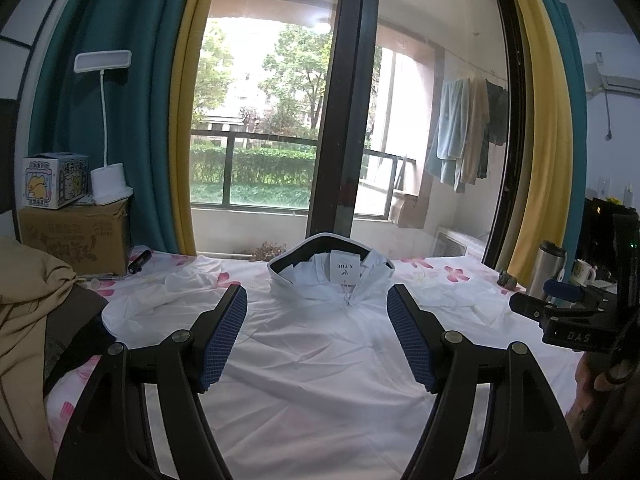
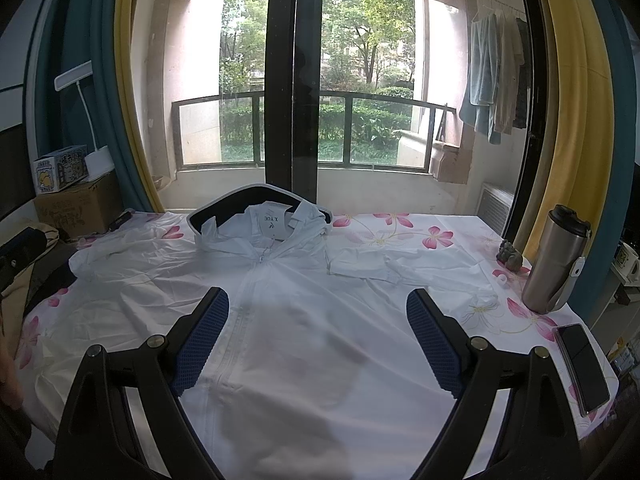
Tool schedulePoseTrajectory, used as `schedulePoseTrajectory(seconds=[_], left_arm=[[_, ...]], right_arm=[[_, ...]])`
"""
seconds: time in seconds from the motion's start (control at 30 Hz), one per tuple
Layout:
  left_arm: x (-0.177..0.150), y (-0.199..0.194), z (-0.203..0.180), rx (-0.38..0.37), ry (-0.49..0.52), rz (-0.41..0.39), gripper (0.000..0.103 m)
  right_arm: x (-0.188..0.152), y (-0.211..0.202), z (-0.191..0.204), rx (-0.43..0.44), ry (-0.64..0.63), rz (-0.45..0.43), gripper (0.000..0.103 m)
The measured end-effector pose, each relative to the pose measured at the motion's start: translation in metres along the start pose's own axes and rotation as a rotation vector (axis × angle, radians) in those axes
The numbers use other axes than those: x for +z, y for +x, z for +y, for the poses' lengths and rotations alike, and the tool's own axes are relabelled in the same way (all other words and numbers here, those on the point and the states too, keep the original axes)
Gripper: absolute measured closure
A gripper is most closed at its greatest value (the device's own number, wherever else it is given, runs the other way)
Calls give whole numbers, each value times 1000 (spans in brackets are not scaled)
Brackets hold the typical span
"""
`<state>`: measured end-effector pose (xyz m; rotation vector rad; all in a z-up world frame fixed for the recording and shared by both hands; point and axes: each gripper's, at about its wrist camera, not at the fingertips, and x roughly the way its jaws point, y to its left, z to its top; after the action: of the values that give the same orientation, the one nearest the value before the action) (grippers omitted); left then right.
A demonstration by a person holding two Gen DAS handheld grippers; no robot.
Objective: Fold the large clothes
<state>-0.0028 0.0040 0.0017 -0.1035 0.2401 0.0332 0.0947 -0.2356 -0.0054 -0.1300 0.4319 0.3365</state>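
White fabric fills the middle of both views: a thin hooded jacket (image 2: 304, 320) lies flat, front side up, on a table covered by a cloth with pink flowers (image 2: 400, 224). Its zip runs down the chest, and its hood (image 2: 256, 208) sits at the far edge toward 12 o'clock, with a label showing inside the collar. One sleeve spreads out toward 9 o'clock; the other is bunched and partly folded at about 2 o'clock in the right wrist view.

Above the jacket's chest hangs the left gripper (image 1: 316, 336), its jaws released and wide apart, with nothing between the blue pads. The right gripper (image 2: 318, 340) hovers over the lower front of the jacket, its jaws likewise spread and empty. In the left wrist view the right gripper's black body shows at 3 o'clock, with part of a hand under it.

A steel travel mug (image 2: 554, 260) stands upright on the table at 3 o'clock in the right view, with a phone (image 2: 584, 366) lying flat near the edge at 4 o'clock. A small dark object near the mug is too small to tell. At 9 o'clock a cardboard box (image 1: 72, 236) carries a printed carton (image 1: 54, 180) and a white desk lamp (image 1: 108, 184). Tan clothing (image 1: 24, 300) is heaped at the left edge of the left view. Behind the table is a big window (image 2: 288, 80) with teal and yellow curtains.
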Motion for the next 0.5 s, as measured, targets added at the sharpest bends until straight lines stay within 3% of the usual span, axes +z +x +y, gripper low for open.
schedulePoseTrajectory(seconds=[0.27, 0.5], left_arm=[[0, -1, -2, 6, 31, -20, 27], [4, 6, -1, -4, -21, 39, 27]], right_arm=[[0, 1, 0, 0, 1, -1, 13], [2, 5, -1, 1, 3, 11, 13]])
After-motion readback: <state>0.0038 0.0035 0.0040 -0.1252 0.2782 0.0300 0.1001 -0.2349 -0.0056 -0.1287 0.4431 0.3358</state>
